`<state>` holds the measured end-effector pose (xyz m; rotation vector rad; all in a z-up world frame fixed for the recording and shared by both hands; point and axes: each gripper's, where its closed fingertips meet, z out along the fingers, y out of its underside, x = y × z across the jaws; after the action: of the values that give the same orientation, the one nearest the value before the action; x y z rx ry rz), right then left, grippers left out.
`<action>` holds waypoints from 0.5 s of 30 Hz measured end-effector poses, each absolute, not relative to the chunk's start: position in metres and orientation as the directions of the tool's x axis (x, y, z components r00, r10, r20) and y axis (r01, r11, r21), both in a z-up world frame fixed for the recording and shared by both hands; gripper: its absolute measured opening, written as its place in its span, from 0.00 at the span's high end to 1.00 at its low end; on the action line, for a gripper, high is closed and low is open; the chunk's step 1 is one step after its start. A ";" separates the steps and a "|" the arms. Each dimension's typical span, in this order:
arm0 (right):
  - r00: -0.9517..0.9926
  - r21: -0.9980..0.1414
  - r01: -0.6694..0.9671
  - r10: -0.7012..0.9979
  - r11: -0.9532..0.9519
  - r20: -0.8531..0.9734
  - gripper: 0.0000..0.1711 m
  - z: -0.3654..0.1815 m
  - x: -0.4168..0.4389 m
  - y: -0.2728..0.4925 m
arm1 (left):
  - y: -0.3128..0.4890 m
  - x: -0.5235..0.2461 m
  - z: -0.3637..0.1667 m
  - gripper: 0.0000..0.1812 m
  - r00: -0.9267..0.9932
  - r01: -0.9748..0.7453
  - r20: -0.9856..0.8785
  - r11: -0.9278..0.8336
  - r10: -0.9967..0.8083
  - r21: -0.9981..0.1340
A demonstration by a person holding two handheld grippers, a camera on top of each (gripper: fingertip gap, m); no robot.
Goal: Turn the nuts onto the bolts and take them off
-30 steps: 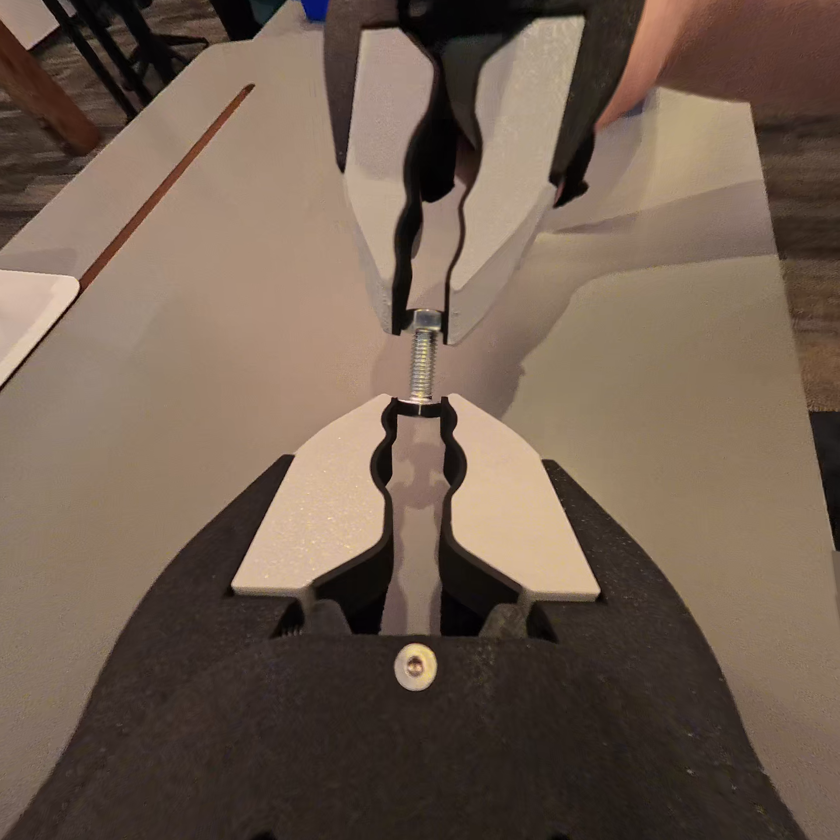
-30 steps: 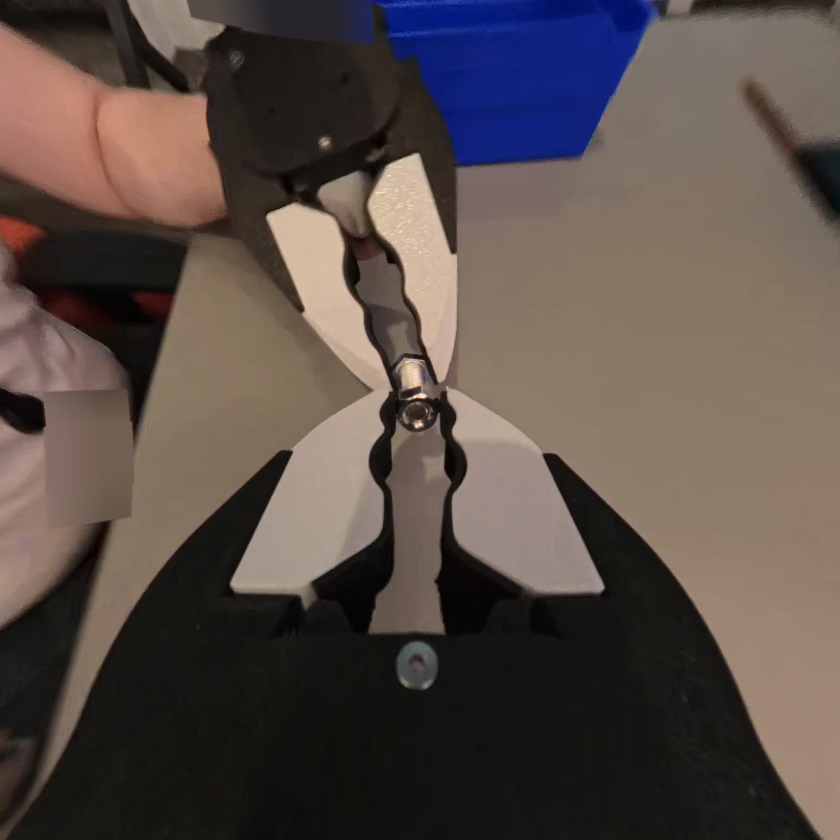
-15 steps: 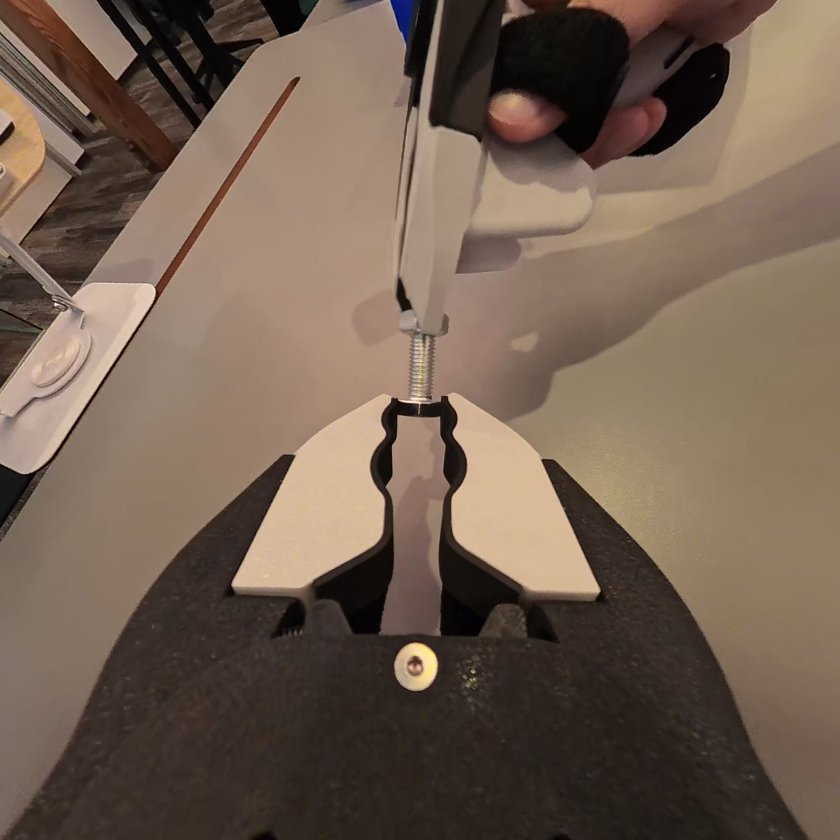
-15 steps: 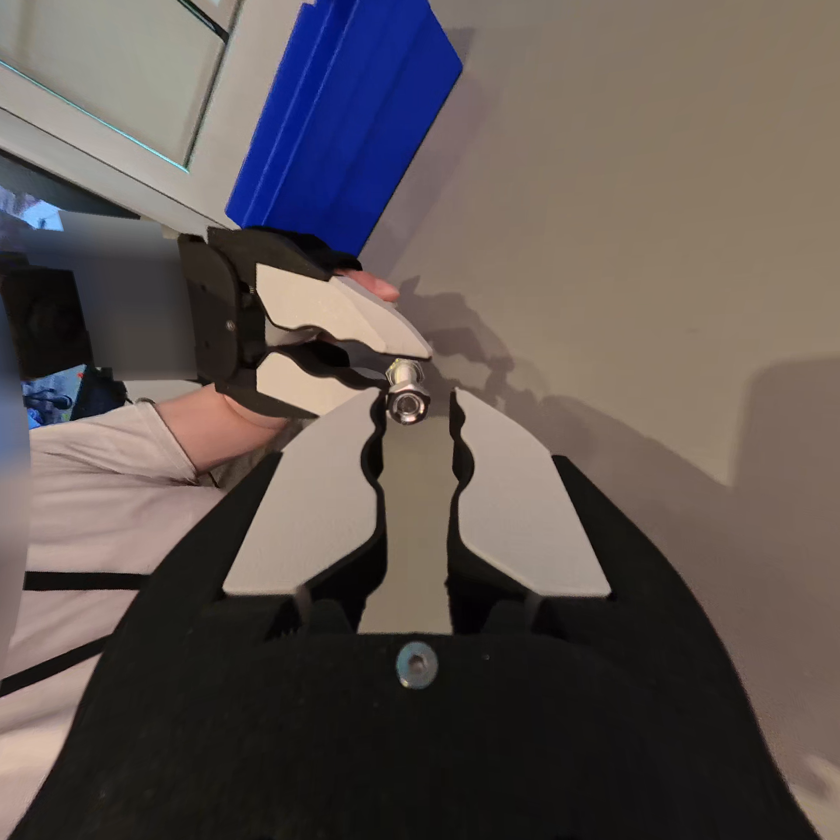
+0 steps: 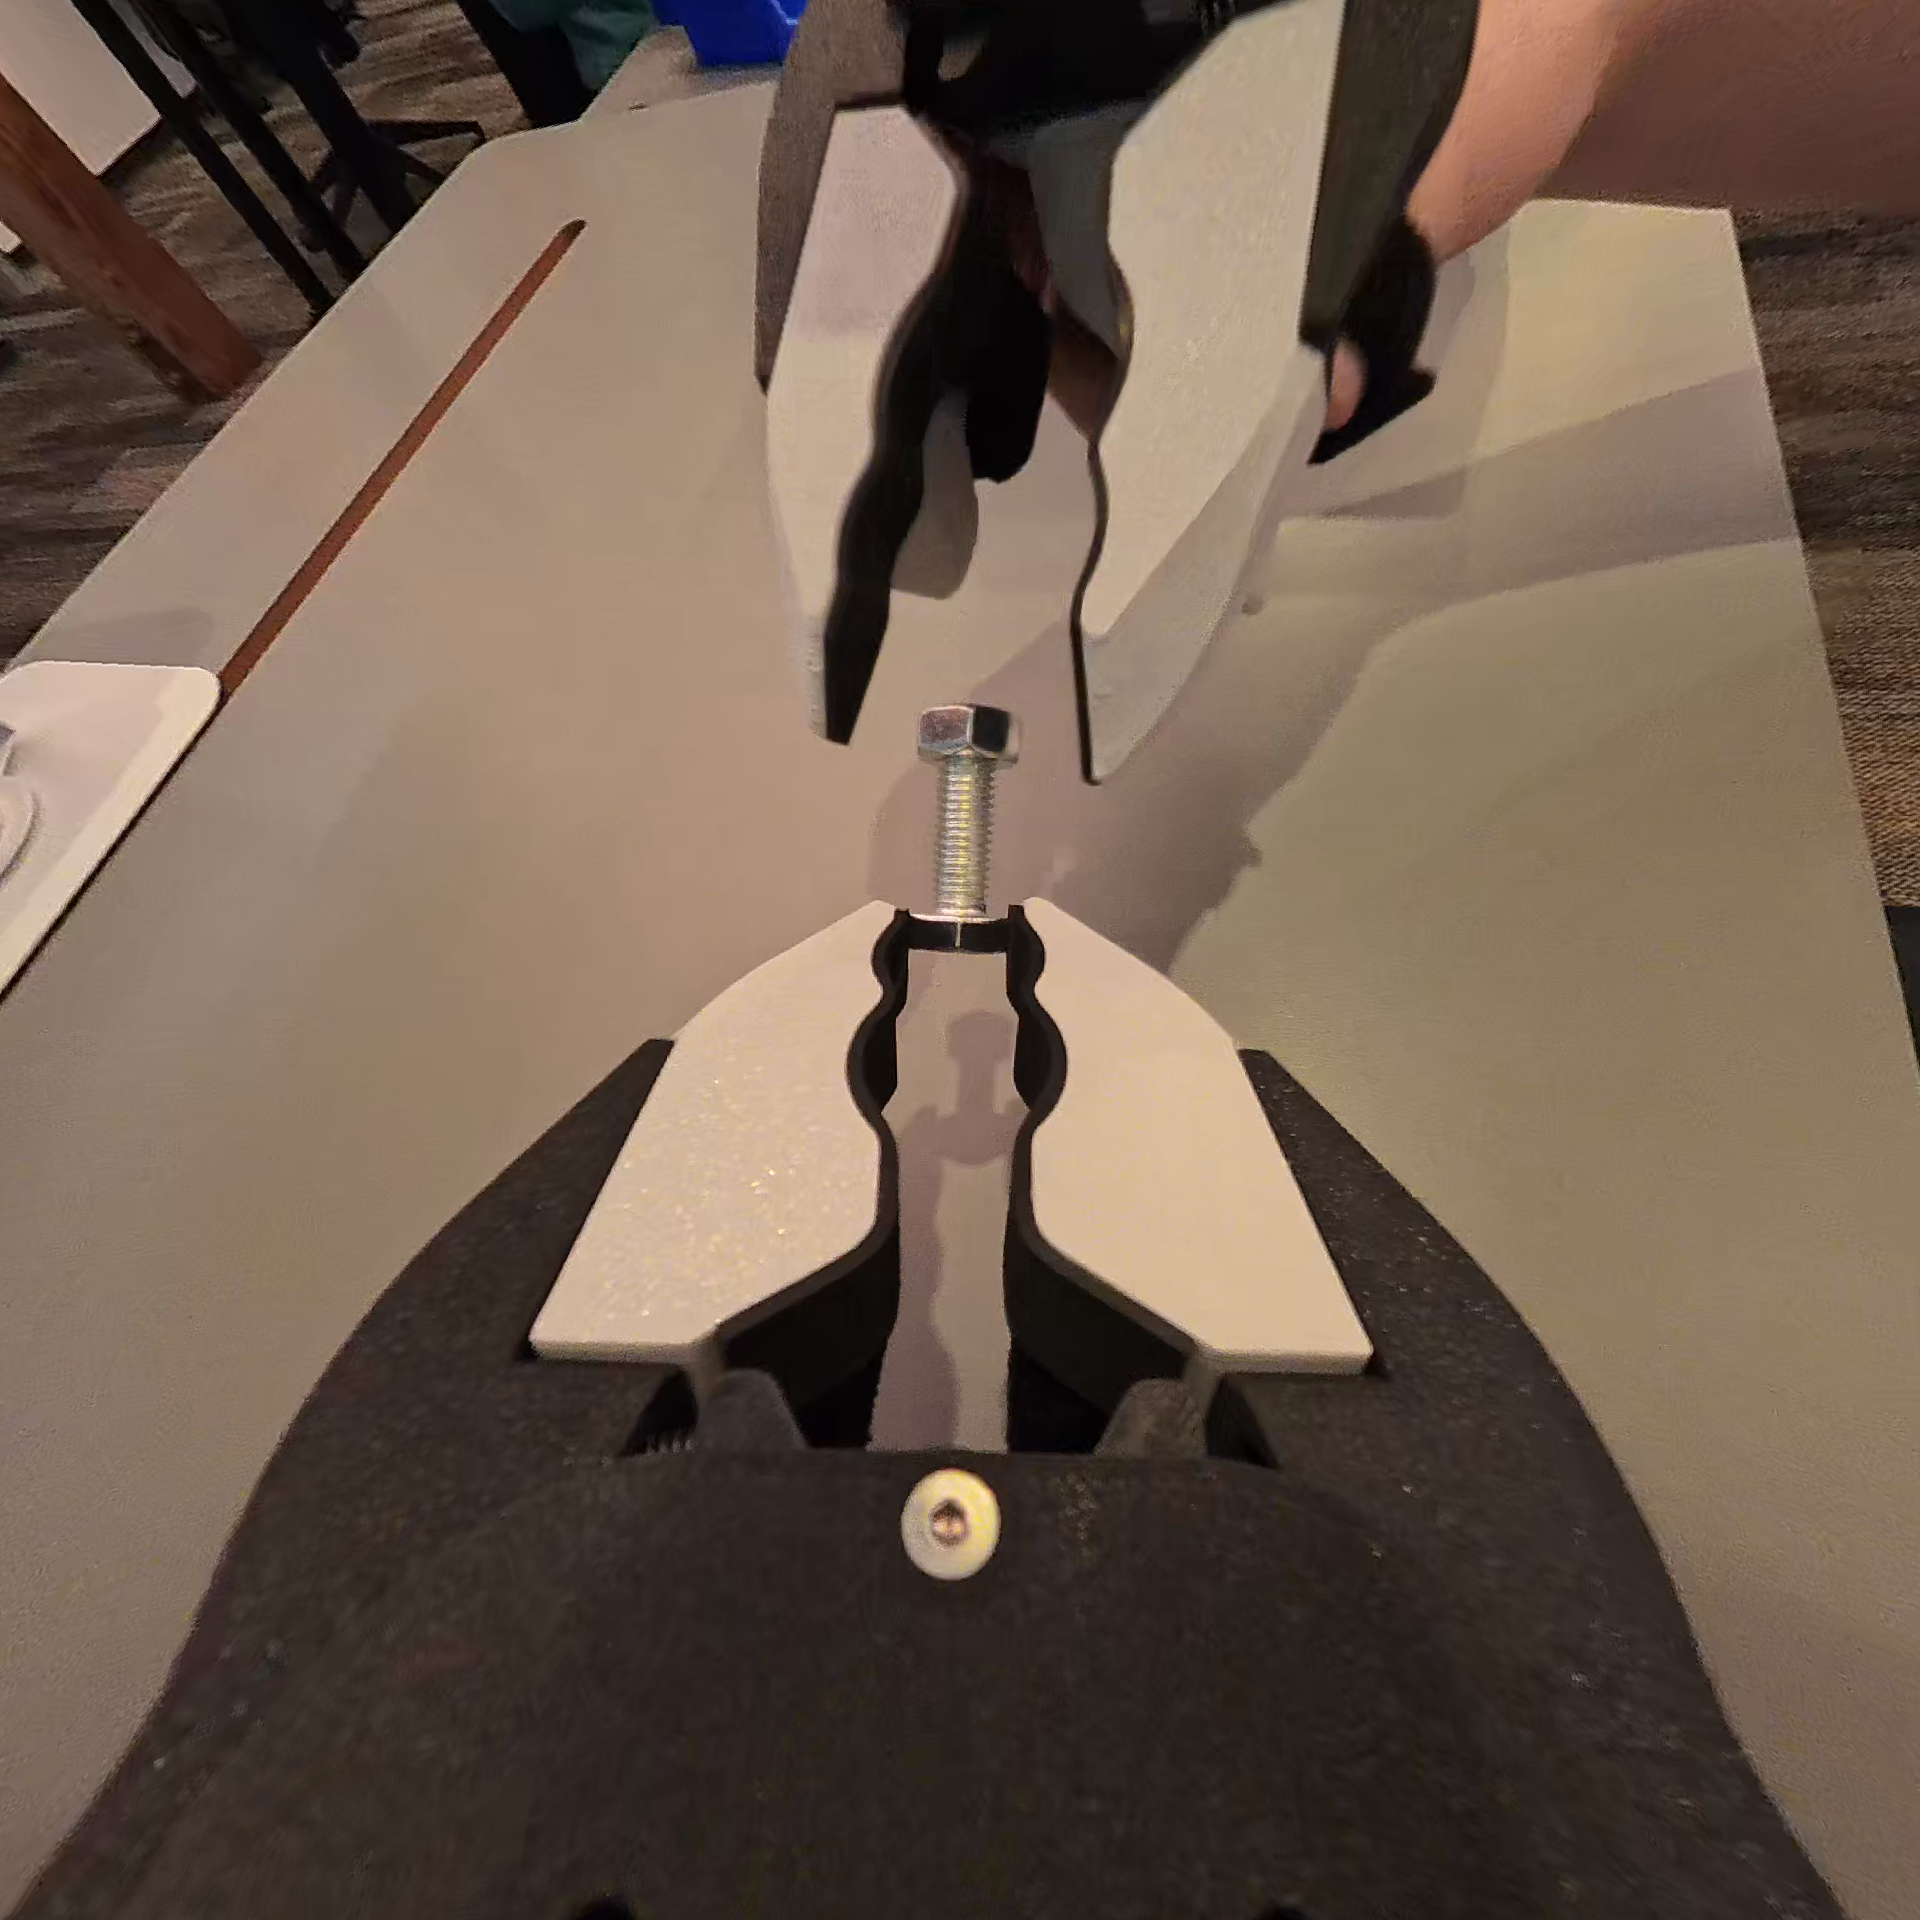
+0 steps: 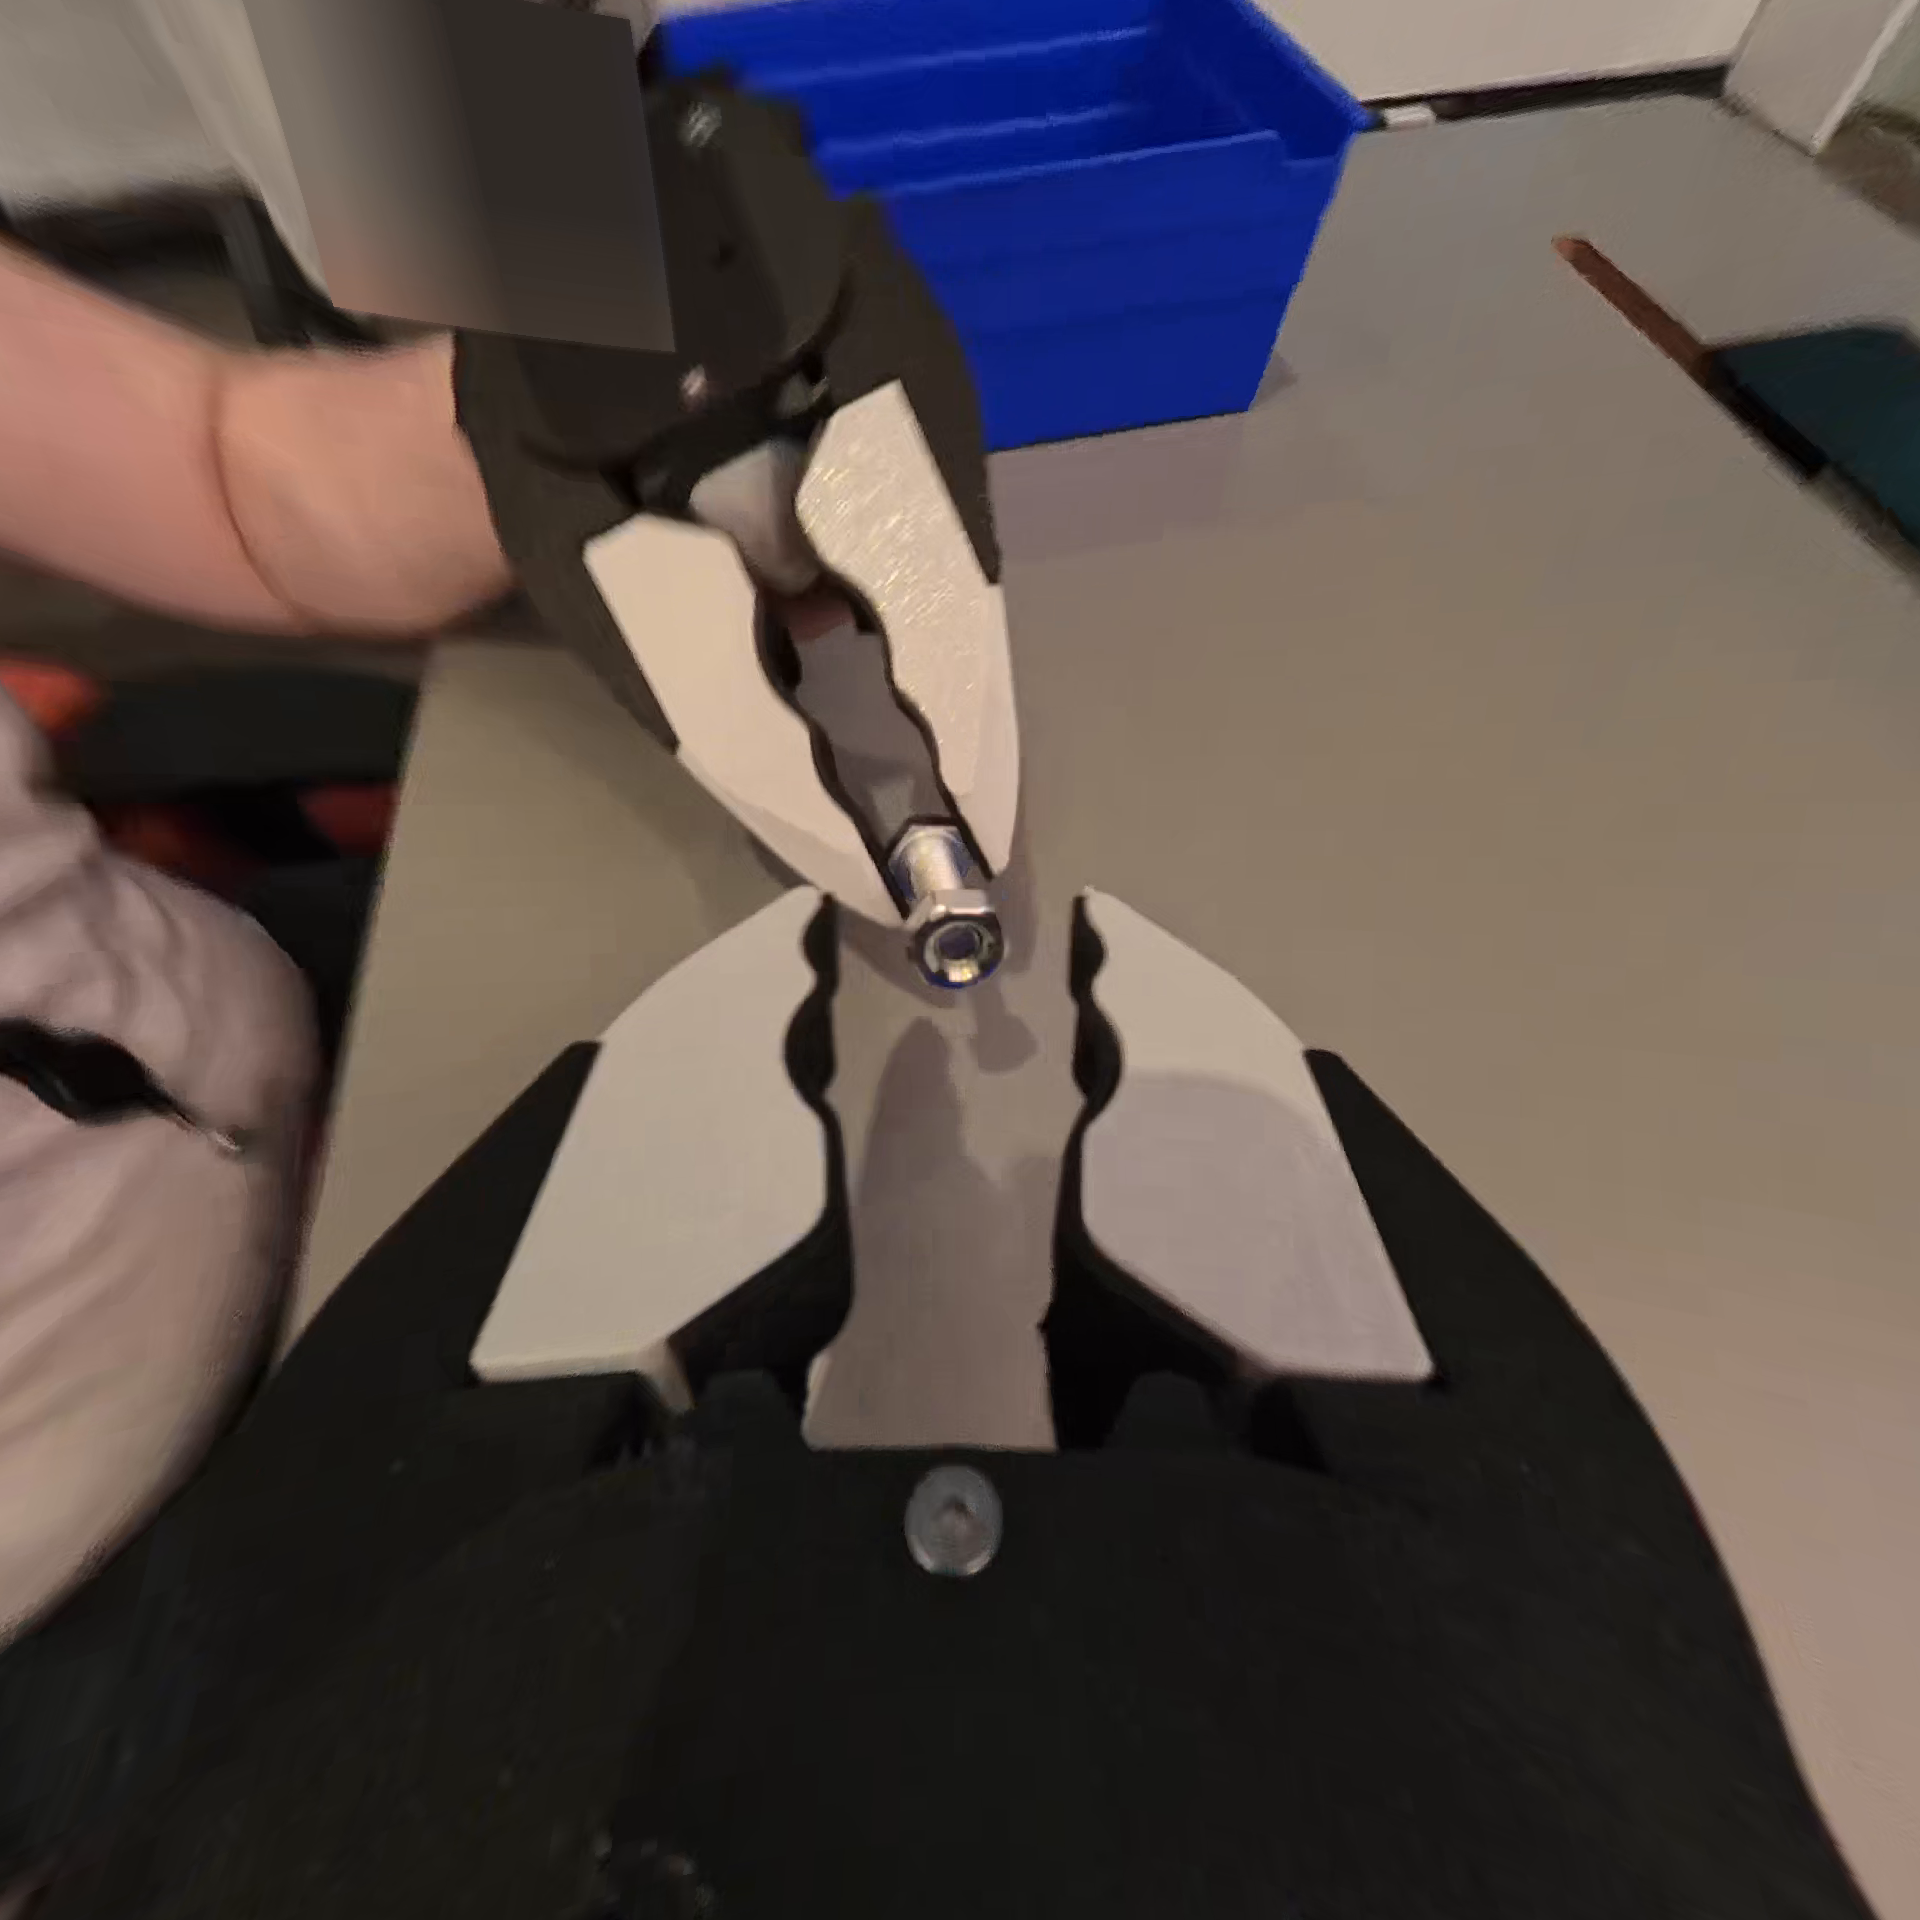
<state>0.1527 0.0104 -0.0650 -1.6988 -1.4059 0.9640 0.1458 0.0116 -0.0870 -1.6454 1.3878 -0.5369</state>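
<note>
A silver bolt is held in the air over the grey table. My left gripper is shut on the bolt's head end, and the threaded shank points away from it. A hex nut sits on the far end of the shank. My right gripper faces the left one, open, with one finger on each side of the nut and not touching it. In the right wrist view the nut faces the camera between my open right gripper fingers, and the left gripper holds the bolt behind it.
A blue bin stands at the table's far end behind the left gripper. A white tray lies at the table's left edge near a long slot. A person's torso is at the left of the right wrist view.
The right gripper was shut on the nut, rolled about a quarter turn with it, then rolled back and opened. The left gripper has kept its hold on the bolt.
</note>
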 end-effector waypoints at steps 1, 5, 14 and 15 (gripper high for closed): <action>0.171 -0.869 0.420 0.963 -0.261 -0.206 0.73 -0.065 0.153 0.014 | 0.013 0.145 -0.088 0.90 0.285 -0.557 -0.225 0.030 -0.932 -0.830; 0.324 -0.676 0.282 0.731 -0.680 -0.600 0.75 -0.069 0.160 0.025 | 0.019 0.143 -0.089 0.90 0.307 -0.584 -0.290 0.061 -0.906 -0.810; 0.246 -0.530 0.277 0.592 -0.802 -0.768 0.89 -0.077 0.155 0.013 | 0.019 0.144 -0.092 0.90 0.299 -0.598 -0.300 0.067 -0.906 -0.799; 0.228 -0.586 0.323 0.662 -0.743 -0.714 0.89 -0.077 0.156 0.011 | 0.017 0.144 -0.092 0.90 0.291 -0.594 -0.287 0.063 -0.913 -0.802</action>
<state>0.1556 0.0108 -0.0768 -2.1932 -0.9174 1.5201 0.1441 0.0172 -0.0920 -1.6324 1.4038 -0.4314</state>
